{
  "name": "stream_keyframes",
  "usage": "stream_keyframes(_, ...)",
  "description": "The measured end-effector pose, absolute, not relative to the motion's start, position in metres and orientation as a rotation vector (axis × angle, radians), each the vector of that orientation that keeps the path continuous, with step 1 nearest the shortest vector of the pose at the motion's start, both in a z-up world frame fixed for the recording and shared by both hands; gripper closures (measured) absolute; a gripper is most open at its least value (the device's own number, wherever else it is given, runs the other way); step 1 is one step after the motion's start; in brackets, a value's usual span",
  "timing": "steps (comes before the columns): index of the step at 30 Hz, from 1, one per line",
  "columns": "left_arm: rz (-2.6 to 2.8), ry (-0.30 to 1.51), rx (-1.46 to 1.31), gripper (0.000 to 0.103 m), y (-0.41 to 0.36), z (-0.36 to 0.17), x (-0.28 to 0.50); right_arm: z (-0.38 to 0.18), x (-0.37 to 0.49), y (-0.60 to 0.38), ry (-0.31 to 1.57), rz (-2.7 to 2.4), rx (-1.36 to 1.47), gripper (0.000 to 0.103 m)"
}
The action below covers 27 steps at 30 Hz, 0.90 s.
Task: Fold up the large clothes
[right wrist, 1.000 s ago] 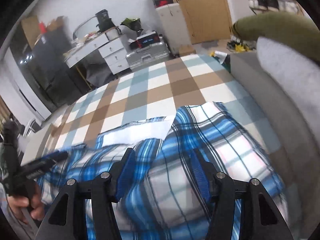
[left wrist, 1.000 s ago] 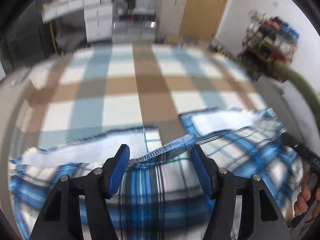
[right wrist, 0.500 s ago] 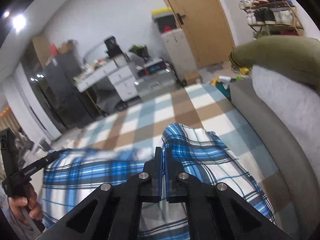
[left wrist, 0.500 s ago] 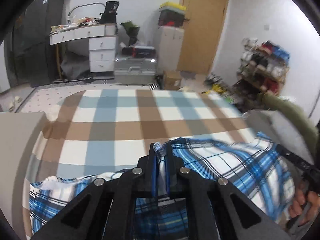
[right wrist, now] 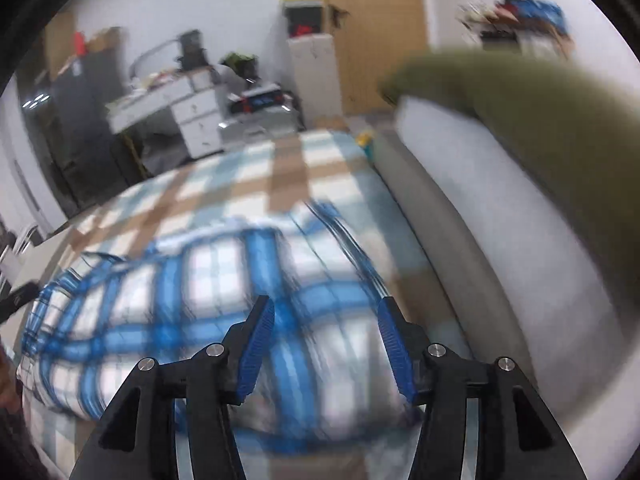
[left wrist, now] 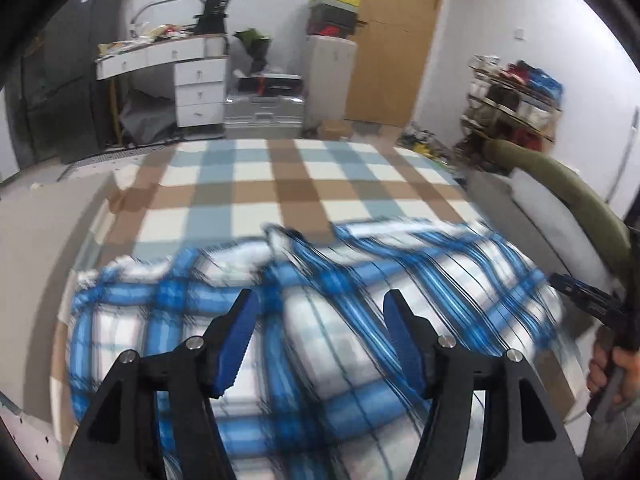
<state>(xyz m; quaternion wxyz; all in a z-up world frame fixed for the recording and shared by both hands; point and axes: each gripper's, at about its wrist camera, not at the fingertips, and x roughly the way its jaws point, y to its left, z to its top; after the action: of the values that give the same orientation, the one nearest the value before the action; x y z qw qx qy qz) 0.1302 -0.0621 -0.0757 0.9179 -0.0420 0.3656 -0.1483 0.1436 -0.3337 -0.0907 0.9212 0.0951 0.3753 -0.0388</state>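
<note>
1. A blue-and-white plaid shirt (left wrist: pixel 360 320) lies bunched on a bed (left wrist: pixel 256 184) covered in a brown, blue and white check sheet; it sits at the near end, with bare sheet beyond it.
2. The left gripper (left wrist: pixel 318 336) hangs over the shirt, tilted down. Its jaws are apart and opening, with blue pads (left wrist: pixel 236 340) clear of the cloth; nothing is pinched between them.
3. The right gripper (right wrist: pixel 324 344) also hangs over the shirt (right wrist: pixel 208 300), near its right edge. Its jaws are apart and opening too, and no cloth is clamped.
4. In the left view, a hand (left wrist: pixel 612 376) at the far right edge holds the other gripper's black handle.
5. A grey padded bed edge (right wrist: pixel 460 240) runs along the right of the shirt, with an olive cushion (right wrist: pixel 540 120) on top of it.
6. Behind the bed stand a white desk (left wrist: pixel 188 76) with drawers, a wooden door (left wrist: pixel 392 40) and a shoe rack (left wrist: pixel 516 96).
7. Both views are blurred, so the shirt's folds cannot be made out.
</note>
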Motion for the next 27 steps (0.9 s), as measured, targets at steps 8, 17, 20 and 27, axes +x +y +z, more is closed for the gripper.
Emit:
stream_keyframes(8, -0.307, 0.867, -0.047, 0.043, -0.072, -0.114, 0.126, -0.127, 0.1, -0.363, 0.867, -0.127, 0.33, 0.049)
stream_keyframes(17, -0.243, 0.875, 0.029, 0.042, -0.07, -0.126, 0.132, -0.109, 0.097, -0.359, 0.729, -0.075, 0.361, 0.1)
stream_keyframes(20, -0.271, 0.891, 0.039, 0.039, -0.065, -0.134, 0.135, -0.084, 0.084, -0.377, 0.599, -0.07, 0.408, 0.1)
stream_keyframes(27, -0.301, 0.898, 0.08, 0.039, -0.068, -0.133, 0.131, -0.116, 0.1, -0.384, 0.75, -0.176, 0.374, 0.097)
